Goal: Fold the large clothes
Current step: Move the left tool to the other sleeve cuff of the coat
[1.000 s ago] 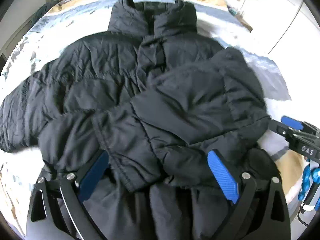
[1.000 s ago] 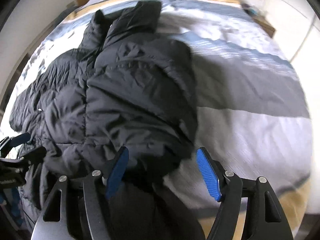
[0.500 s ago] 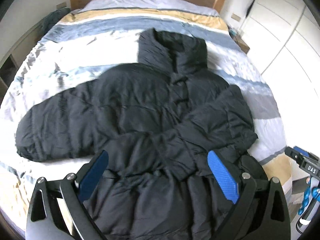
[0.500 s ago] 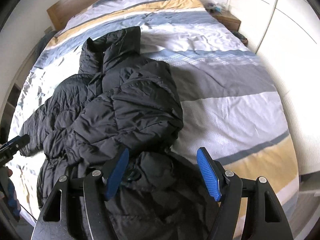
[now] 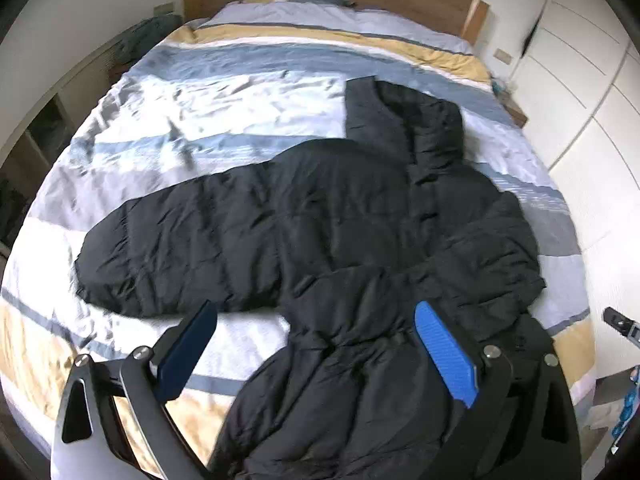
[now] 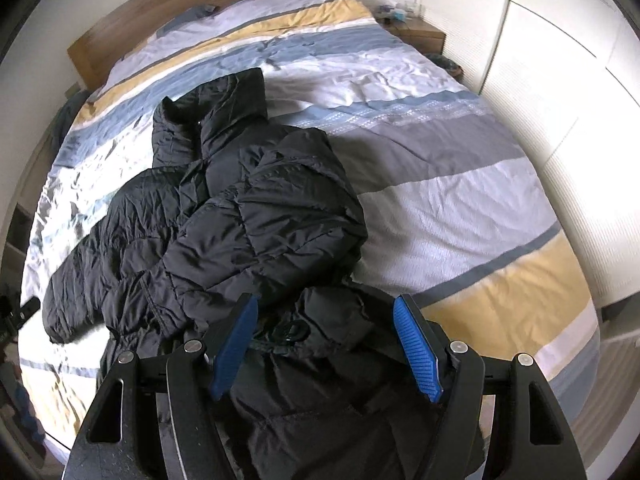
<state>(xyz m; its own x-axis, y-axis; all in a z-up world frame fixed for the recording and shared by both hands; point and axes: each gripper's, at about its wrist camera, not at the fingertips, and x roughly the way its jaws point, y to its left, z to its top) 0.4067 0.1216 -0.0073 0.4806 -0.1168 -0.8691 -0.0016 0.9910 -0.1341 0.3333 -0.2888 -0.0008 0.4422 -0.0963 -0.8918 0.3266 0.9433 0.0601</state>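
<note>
Both grippers lifted away; black puffer jacket (image 5: 340, 220) (one sleeve folded in)

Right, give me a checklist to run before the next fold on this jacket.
1. Left gripper open and empty: ok.
2. Right gripper open, nothing pinched: ok.
3. One sleeve folded across the jacket front: ok.
4. Other sleeve folded in: not ok, it lies stretched out on the bed.
5. Collar flat: not ok, standing bunched.
6. Hem lying flat on the bed: cannot tell, hidden behind the grippers.
</note>
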